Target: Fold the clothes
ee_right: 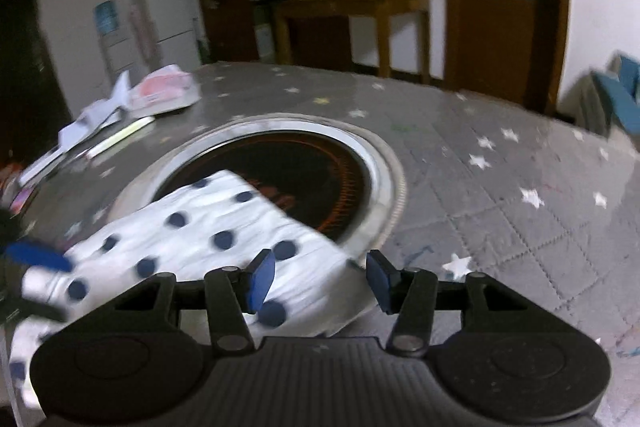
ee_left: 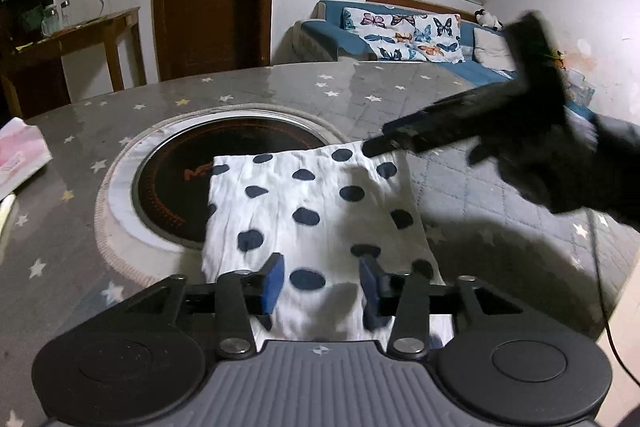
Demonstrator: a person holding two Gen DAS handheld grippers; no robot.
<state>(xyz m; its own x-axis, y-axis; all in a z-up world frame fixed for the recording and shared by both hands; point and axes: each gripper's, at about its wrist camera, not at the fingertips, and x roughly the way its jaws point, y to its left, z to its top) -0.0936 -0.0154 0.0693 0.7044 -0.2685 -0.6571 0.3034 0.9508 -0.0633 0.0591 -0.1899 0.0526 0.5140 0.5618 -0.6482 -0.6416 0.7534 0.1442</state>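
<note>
left wrist view first: the white garment with dark dots (ee_left: pixel 316 223) lies folded into a rough rectangle on the grey star-patterned table (ee_left: pixel 120 115), its long axis running away from the camera, far edge draped over the round black cooktop (ee_left: pixel 192 187) set into the tabletop. the left gripper (ee_left: pixel 322 285) hovers at the near end, blue pads apart, cloth under the gap but not pinched. the near edge of the garment is hidden behind the gripper body. at the right the right gripper (ee_left: pixel 372 147) comes in as a dark blur, tip over the far right corner; its jaws can't be read here.

right wrist view now, and it's smeared: the garment (ee_right: pixel 208 239) runs diagonally, lower left to upper right, one corner over the cooktop (ee_right: pixel 316 183). the right gripper (ee_right: pixel 320 277) stands parted with nothing between the pads. the garment's lower left end is cut off and blurred.
</note>
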